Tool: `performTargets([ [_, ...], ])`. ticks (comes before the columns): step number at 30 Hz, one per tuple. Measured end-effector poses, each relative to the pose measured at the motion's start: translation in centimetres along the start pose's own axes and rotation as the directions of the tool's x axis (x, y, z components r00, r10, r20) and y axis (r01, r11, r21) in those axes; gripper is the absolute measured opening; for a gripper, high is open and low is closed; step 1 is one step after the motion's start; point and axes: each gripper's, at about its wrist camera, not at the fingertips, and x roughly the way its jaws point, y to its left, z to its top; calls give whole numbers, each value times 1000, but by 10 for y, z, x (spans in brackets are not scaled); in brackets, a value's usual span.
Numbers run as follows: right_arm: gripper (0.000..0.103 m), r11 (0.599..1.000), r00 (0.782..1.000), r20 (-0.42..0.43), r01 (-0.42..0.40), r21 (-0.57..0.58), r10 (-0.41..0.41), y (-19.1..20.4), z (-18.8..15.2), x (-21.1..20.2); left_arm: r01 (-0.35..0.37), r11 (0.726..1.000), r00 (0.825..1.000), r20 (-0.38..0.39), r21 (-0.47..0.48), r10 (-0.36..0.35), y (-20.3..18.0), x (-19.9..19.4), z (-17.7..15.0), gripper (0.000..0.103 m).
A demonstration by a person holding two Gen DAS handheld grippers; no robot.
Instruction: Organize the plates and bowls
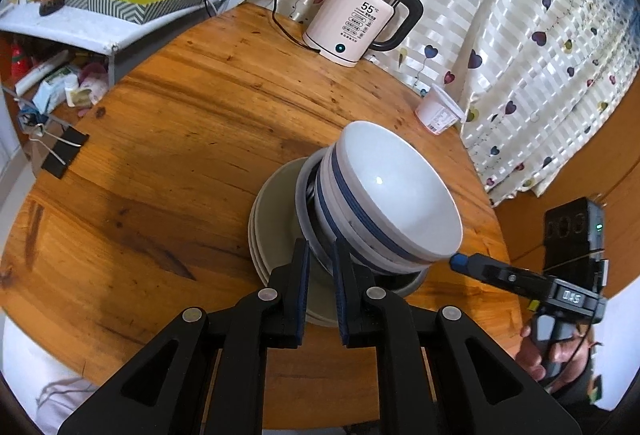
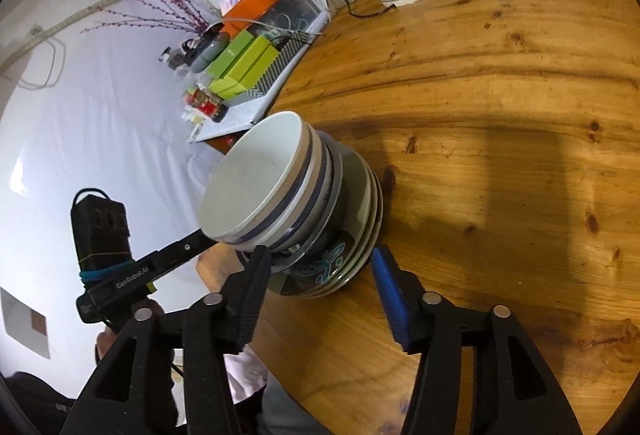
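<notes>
1. A stack of white ceramic bowls with blue bands (image 1: 384,195) is seen nested on a pile of pale grey-green round plates (image 1: 276,219), near the edge of a round orange-brown wooden table (image 1: 180,115).
2. The left gripper (image 1: 321,251), black with blue-padded fingers, is held at the near side of the stack; its jaws are narrowly parted, and whether a rim is pinched between them cannot be told.
3. The right gripper (image 2: 318,255) is held with its jaws spread wide on either side of the lower dishes; one finger lies against the bowls, the blue pad stands just beside the plates.
4. A white electric kettle with a black handle (image 1: 356,23) and a white plastic cup (image 1: 438,111) are seen at the far edge.
</notes>
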Motion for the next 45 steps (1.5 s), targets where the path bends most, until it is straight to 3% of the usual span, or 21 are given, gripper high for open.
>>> performTargets([
  [6,69,995,998,19,55,-84,-54,17,-9,-7,-60,997,998,12,38,60,-12,-3,-8,13],
  [10,73,985,994,35,106,-137,-102,28,-15,-8,-93,994,995,26,59,91,-20,-5,-12,31],
  [15,79,967,987,51,160,-199,-153,39,-22,-7,-123,989,992,26,88,121,-29,-2,-19,34],
  [20,79,952,980,64,199,-234,-189,45,-28,-7,-159,983,987,32,89,156,-32,-1,-23,47],
  [45,84,895,957,88,290,-339,-277,68,-46,12,-260,957,966,40,132,257,-40,5,-40,48],
])
